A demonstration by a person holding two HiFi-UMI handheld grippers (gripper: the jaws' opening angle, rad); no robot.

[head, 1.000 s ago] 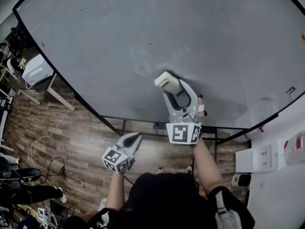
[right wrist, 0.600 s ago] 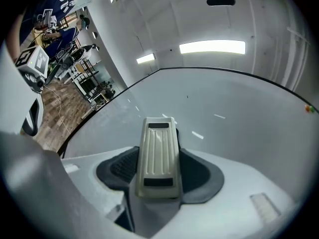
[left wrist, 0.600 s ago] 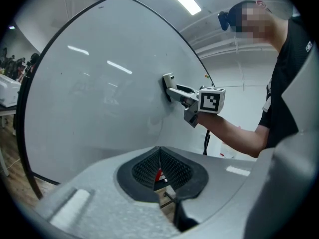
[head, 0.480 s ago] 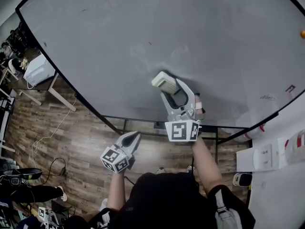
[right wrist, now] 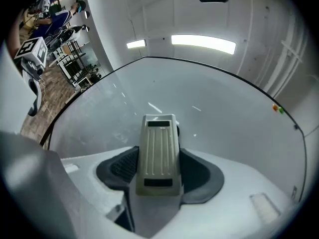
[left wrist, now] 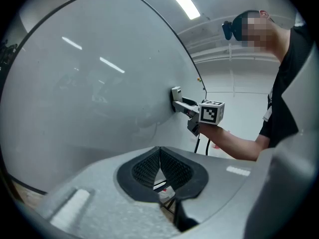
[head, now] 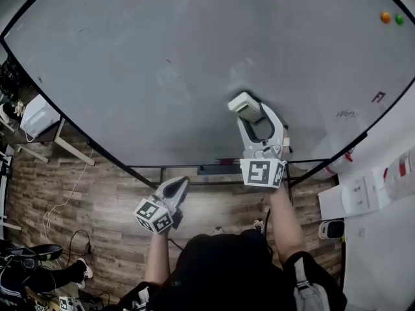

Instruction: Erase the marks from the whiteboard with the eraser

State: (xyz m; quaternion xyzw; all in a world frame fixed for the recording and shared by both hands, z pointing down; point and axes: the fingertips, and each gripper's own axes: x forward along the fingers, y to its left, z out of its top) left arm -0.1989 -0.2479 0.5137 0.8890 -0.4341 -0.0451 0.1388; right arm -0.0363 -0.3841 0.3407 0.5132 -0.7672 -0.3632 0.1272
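Observation:
The whiteboard fills the upper head view, with only faint smudges left on its grey-white surface. My right gripper is shut on the pale eraser, and the eraser's far end presses against the board. In the right gripper view the ribbed eraser sits upright between the dark pads. My left gripper hangs low, away from the board, shut with nothing in it. In the left gripper view the eraser meets the board.
Small red and dark marks sit near the board's right edge, with orange and green magnets above. A white box stands on a table at left. Cables lie on the wooden floor. A wall with sockets is at right.
The right gripper has slid the eraser to the right along the board. The head view has shifted, bringing the magnets into view. The left gripper has stayed low.

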